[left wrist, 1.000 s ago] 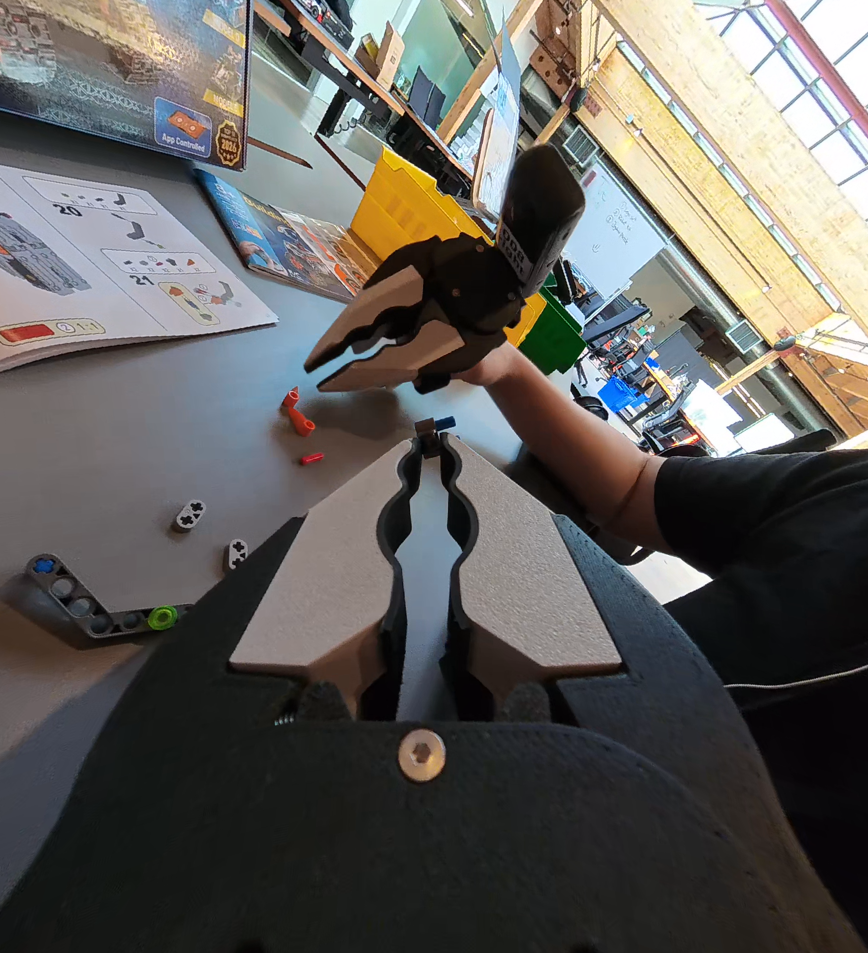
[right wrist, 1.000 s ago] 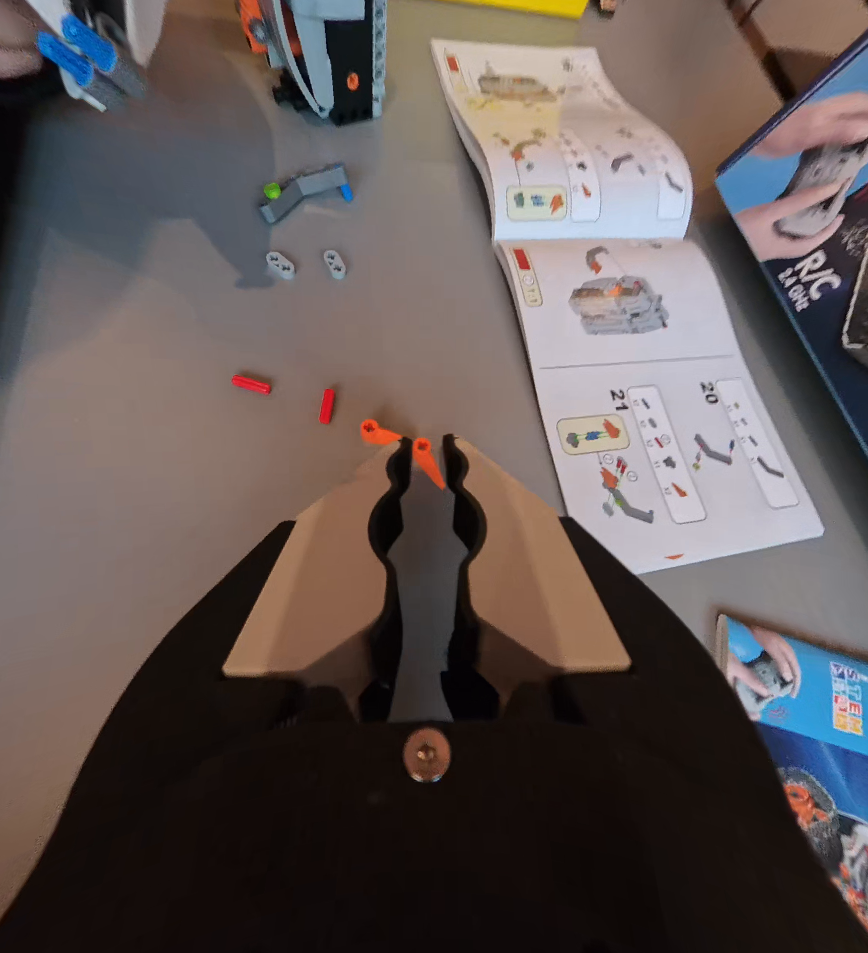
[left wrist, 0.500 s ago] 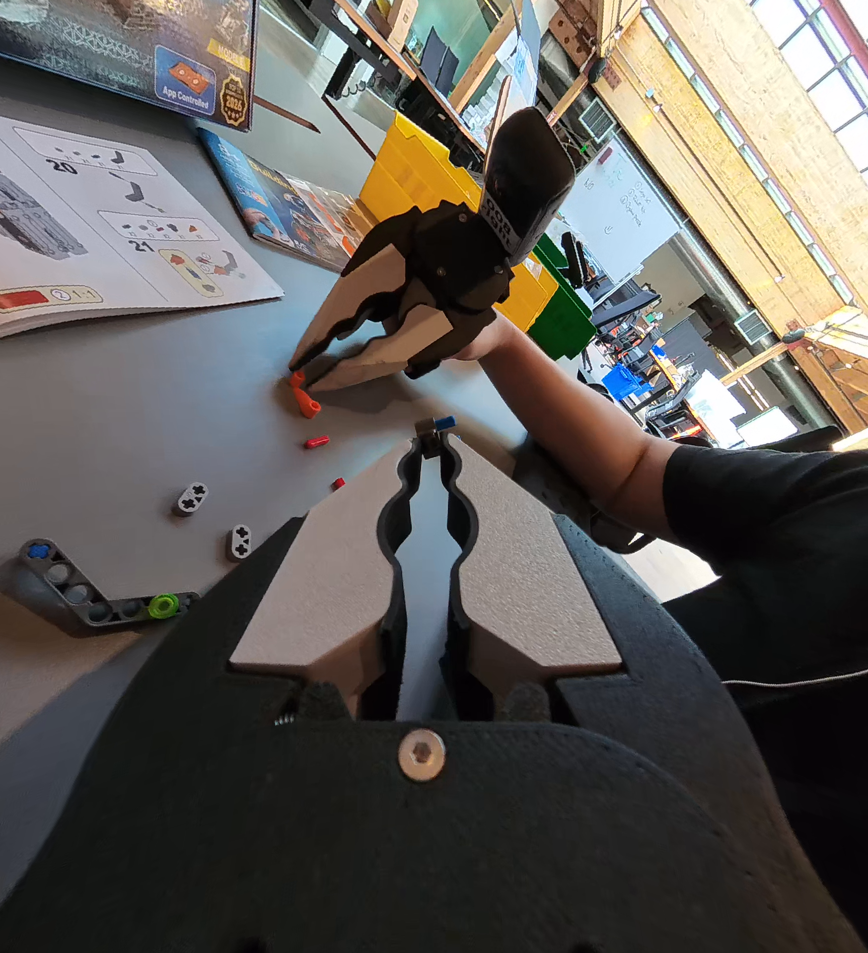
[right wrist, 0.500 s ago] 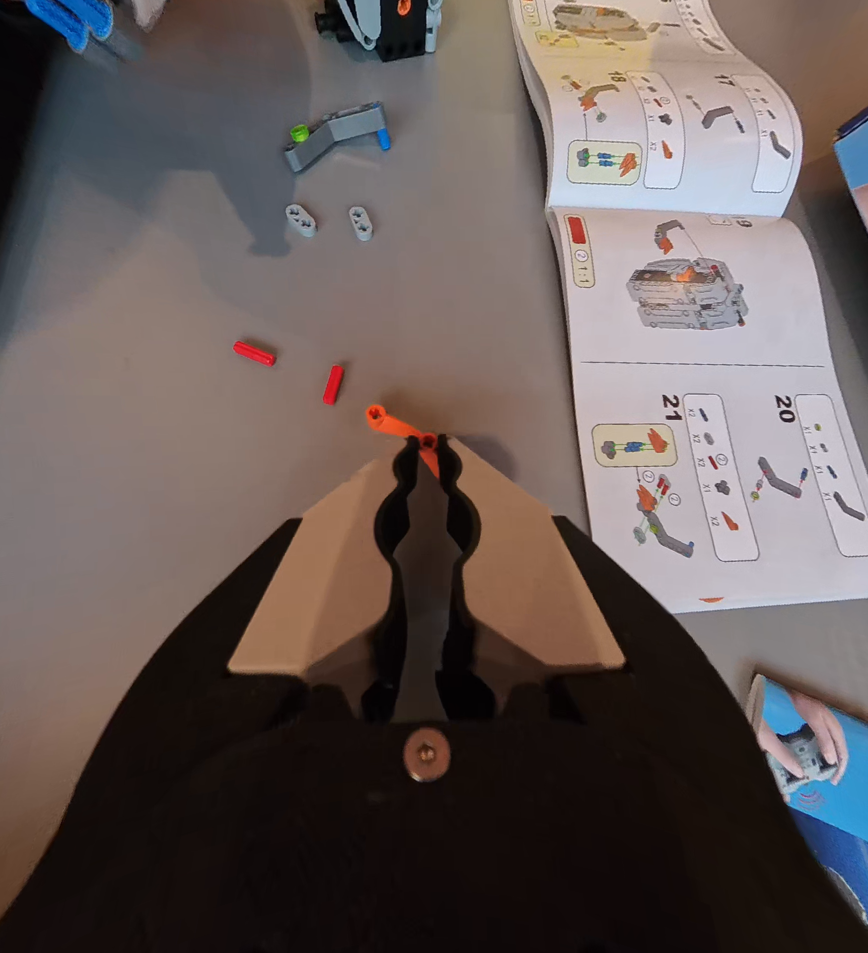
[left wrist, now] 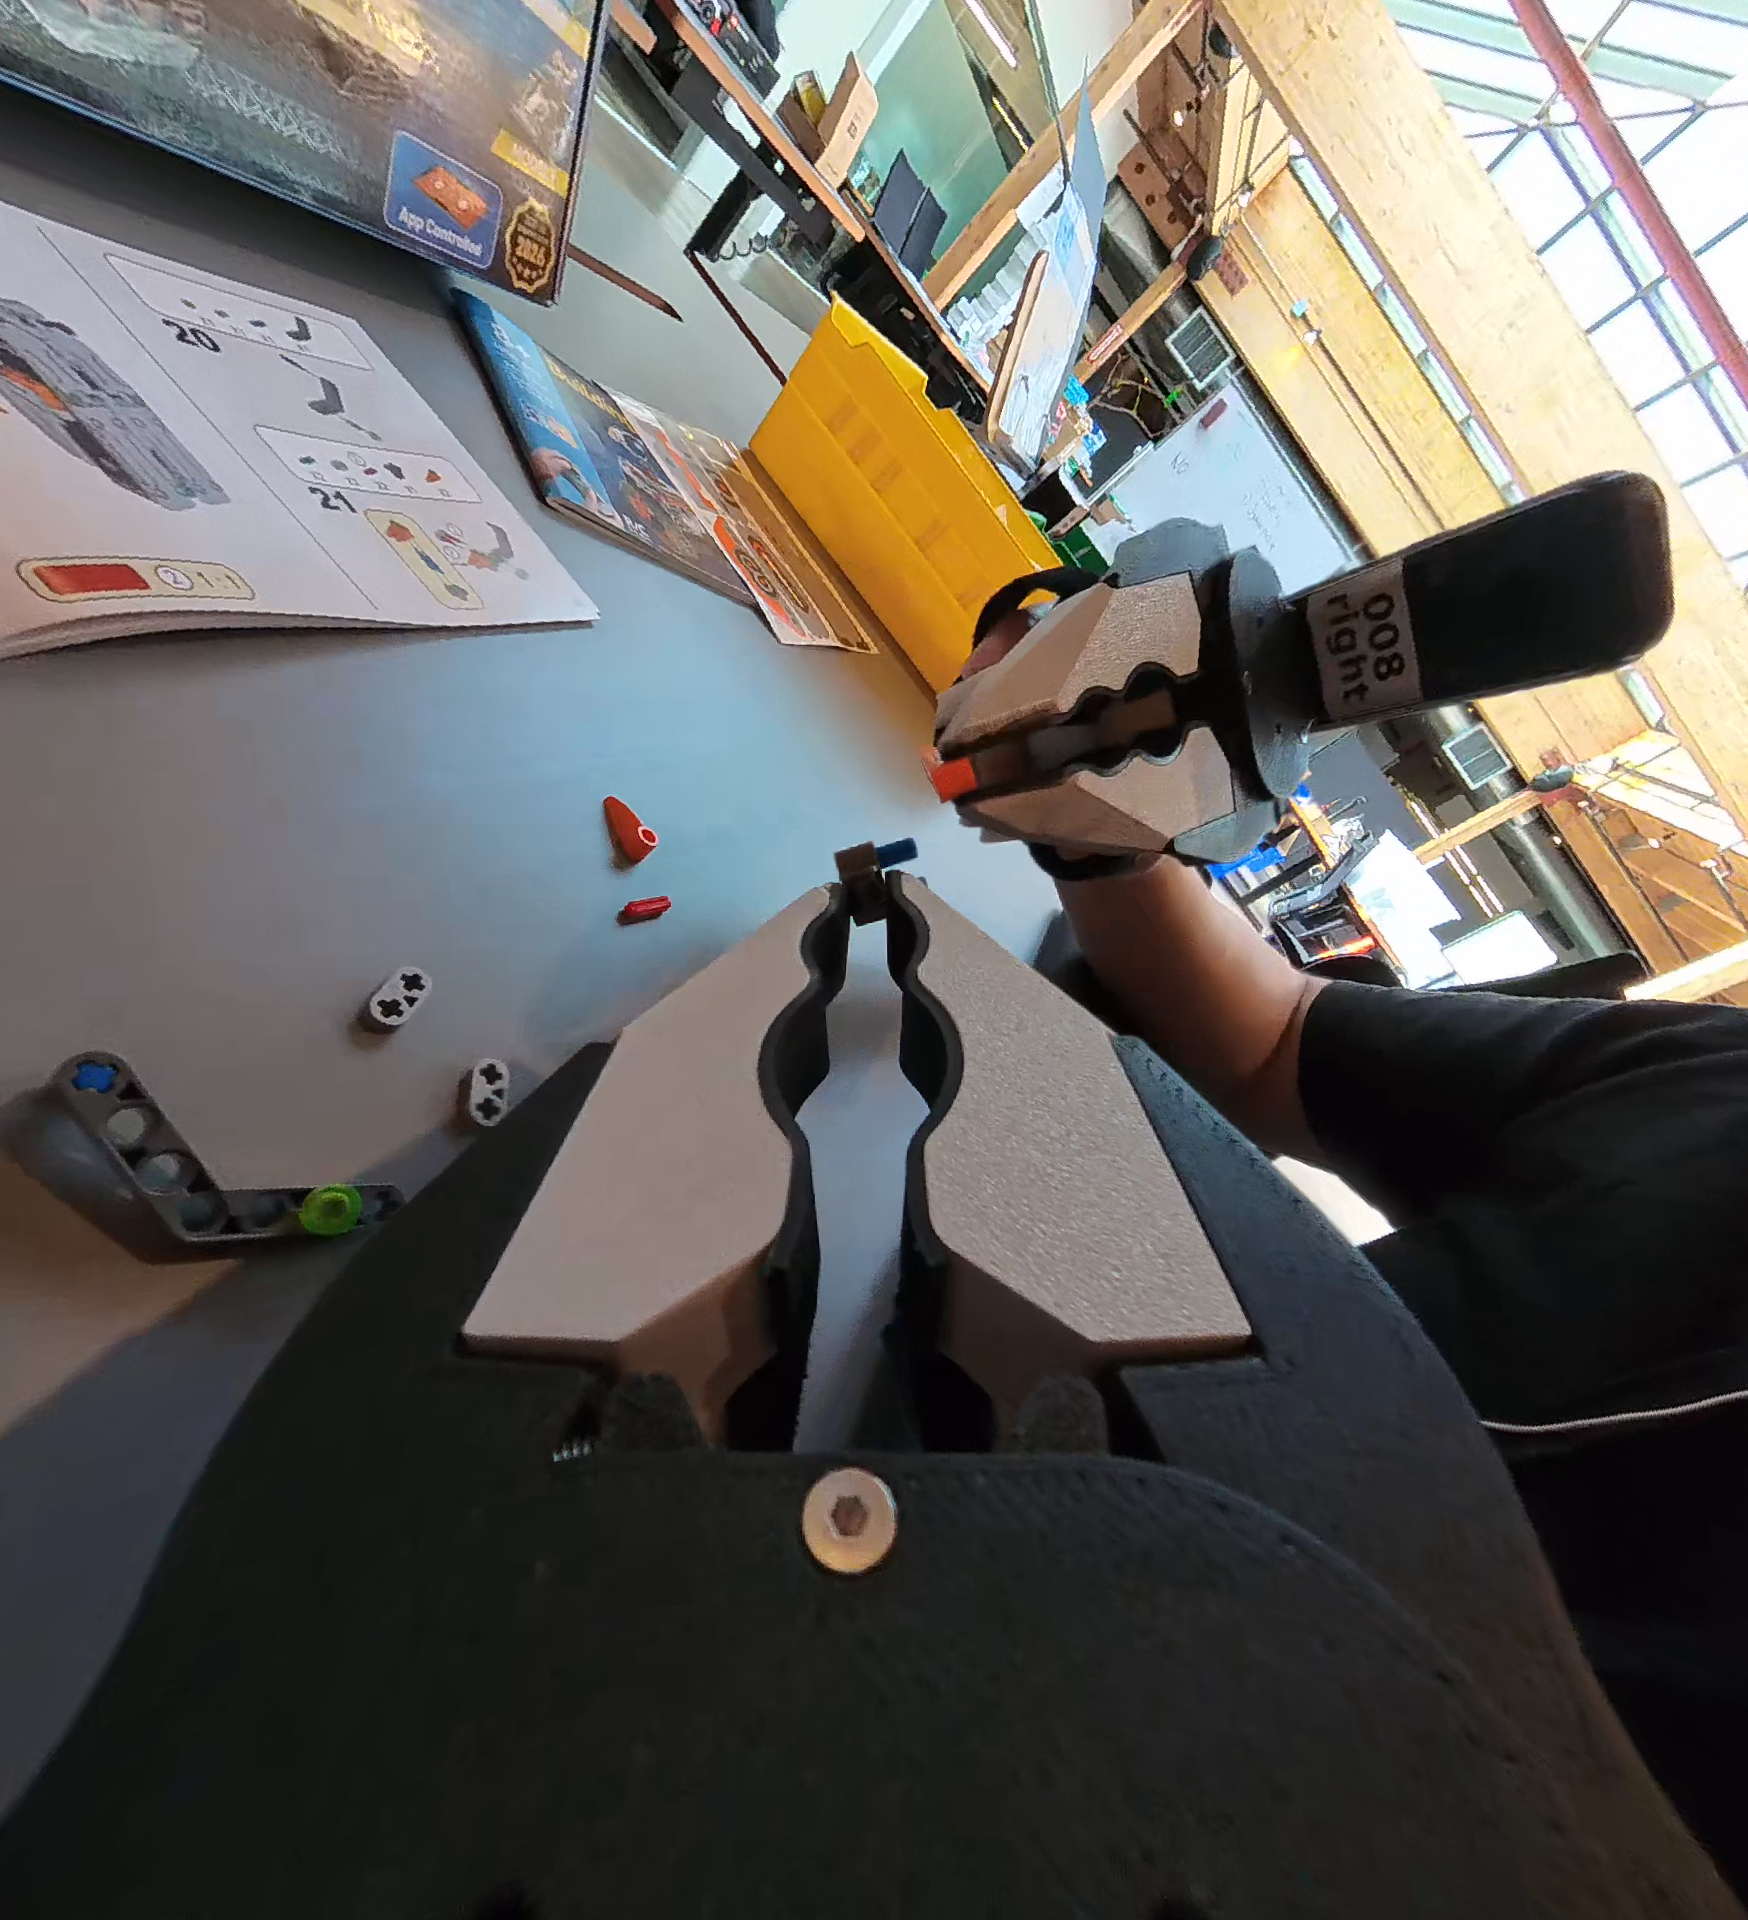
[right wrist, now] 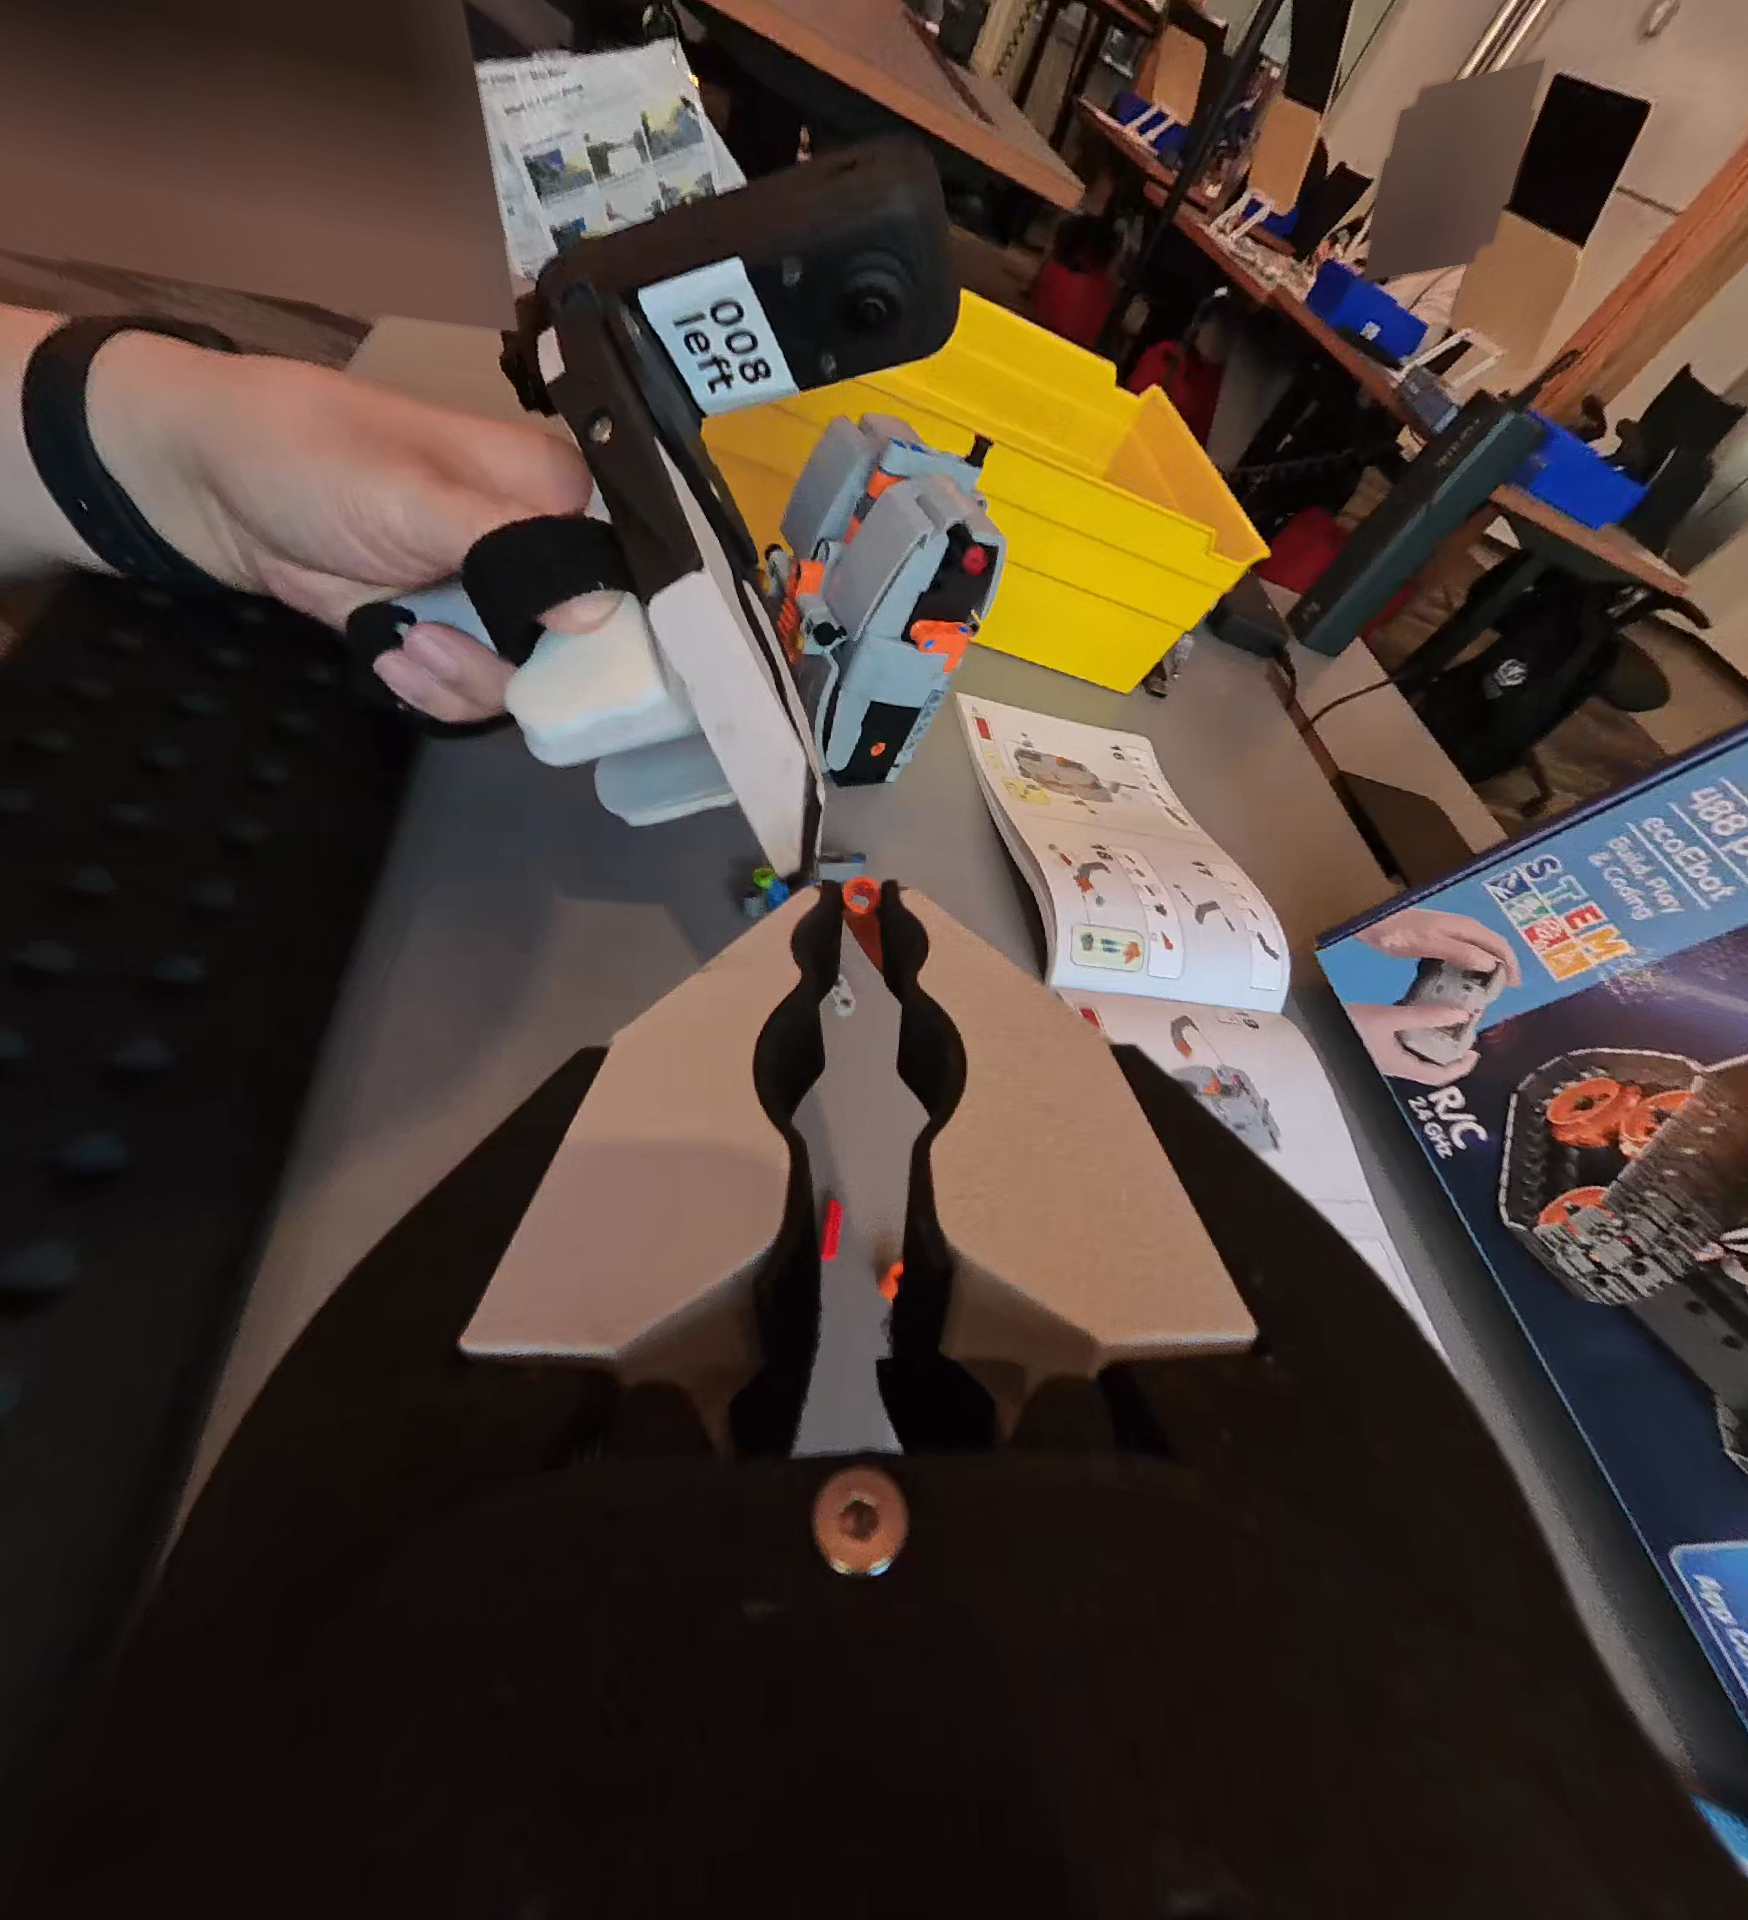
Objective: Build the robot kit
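Fingertips of the right gripper (right wrist: 857, 902) are clenched on a small orange tapered piece (right wrist: 862, 920), held up off the grey table (left wrist: 226, 831). Just in front of it, the left gripper (left wrist: 862, 896) pinches a small brown-and-blue pin piece (left wrist: 872, 858) between its tips; in the right wrist view the two grippers' tips nearly meet, though contact cannot be told. Both grippers are raised above the table.

On the table below lie a second orange tapered piece (left wrist: 629, 828), a short red pin (left wrist: 645, 909), two small grey connectors (left wrist: 398, 997) and a bent grey beam (left wrist: 163, 1174) carrying a green stud and a blue pin. Farther out sit an open instruction booklet (left wrist: 174, 457), a blue product box (right wrist: 1628, 1122), a partly built grey-and-orange model (right wrist: 880, 613) and a yellow bin (right wrist: 1088, 520).
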